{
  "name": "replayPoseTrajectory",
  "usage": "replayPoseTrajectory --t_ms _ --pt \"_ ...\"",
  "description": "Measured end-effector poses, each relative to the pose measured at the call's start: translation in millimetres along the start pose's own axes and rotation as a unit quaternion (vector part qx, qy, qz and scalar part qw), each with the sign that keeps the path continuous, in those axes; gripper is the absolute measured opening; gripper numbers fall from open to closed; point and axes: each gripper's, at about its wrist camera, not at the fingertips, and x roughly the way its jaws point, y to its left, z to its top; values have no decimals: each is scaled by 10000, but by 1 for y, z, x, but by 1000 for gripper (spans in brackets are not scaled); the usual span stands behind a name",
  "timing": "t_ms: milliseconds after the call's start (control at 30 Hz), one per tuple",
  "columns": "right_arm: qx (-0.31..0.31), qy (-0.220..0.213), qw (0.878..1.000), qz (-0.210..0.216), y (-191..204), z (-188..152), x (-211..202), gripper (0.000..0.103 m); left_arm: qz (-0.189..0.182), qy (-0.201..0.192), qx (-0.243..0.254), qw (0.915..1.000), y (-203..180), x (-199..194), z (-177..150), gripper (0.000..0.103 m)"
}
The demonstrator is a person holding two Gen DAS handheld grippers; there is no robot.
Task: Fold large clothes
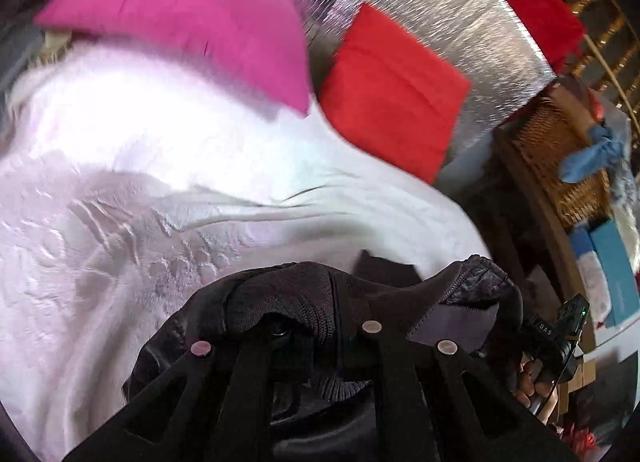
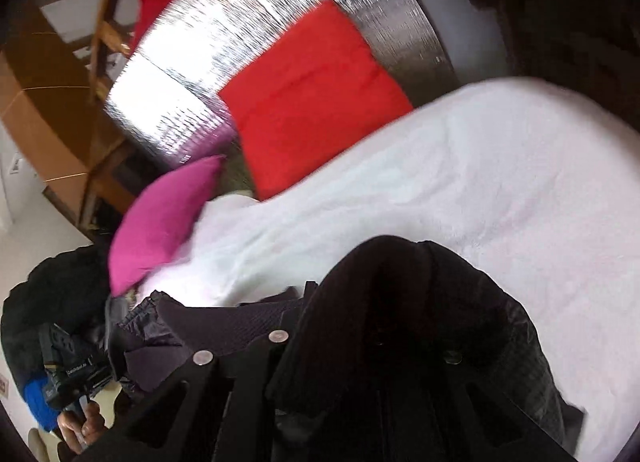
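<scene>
The left gripper (image 1: 320,336) is matte black plastic: two broad arms run up from six o'clock, each cut through with triangular openings and braced by slim struts. Three round silver rivets sit across its upper ends, at about nine, twelve and three o'clock of the jaws. The right gripper (image 2: 360,346) has the same black frame, cut-outs and silver rivets. From the left wrist camera, at four o'clock, the other unit's black body shows white lettering and a small green light, with a thin cable trailing below; a hand (image 1: 532,386) wraps its handle. A hand (image 2: 80,428) appears at eight o'clock from the right wrist camera.
</scene>
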Motion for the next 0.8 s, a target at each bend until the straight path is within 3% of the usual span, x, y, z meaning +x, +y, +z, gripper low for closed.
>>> replayPoseTrajectory --t_ms 100,200,300,333,367,433,467,533,600,700,800 --pt "403 338 9985 119 -20 -1 27 9 64 190 -203 9996 17 26 -5 10" --pt "1096 597 9897 697 -49 -4 35 13 -125 331 -538 9979 34 42 -12 12" --pt "1665 748 9744 1315 -67 -5 22 23 -520 327 -940 9937 40 32 -16 18" --pt "1692 722 9734 1368 -67 -5 15 34 -605 283 -997 9928 39 25 -17 32" --pt "1663 634 9742 1389 -66 -5 3 66 -681 93 -996 9927 35 11 -19 55" --pt "1571 208 9757 1515 -63 -6 -34 95 -605 -389 -915 9932 26 -16 -20 88" --pt "1580 -111 9759 1499 -63 -7 -52 96 -560 -707 -885 9920 21 -35 -21 90" --pt "1612 -559 9757 1372 -65 -9 -84 96 -556 -847 -922 9906 14 -56 -27 90" --pt "1532 -621 9796 1145 -61 -17 -109 96 -517 -761 -944 9913 5 -75 -42 90" --pt "923 -773 9909 594 -40 -42 -150 96 -346 -1013 -917 9900 -3 -112 -82 90" --pt "633 -923 9936 142 -38 -75 -182 96 -217 -1295 -1084 9854 4 -141 -131 91"
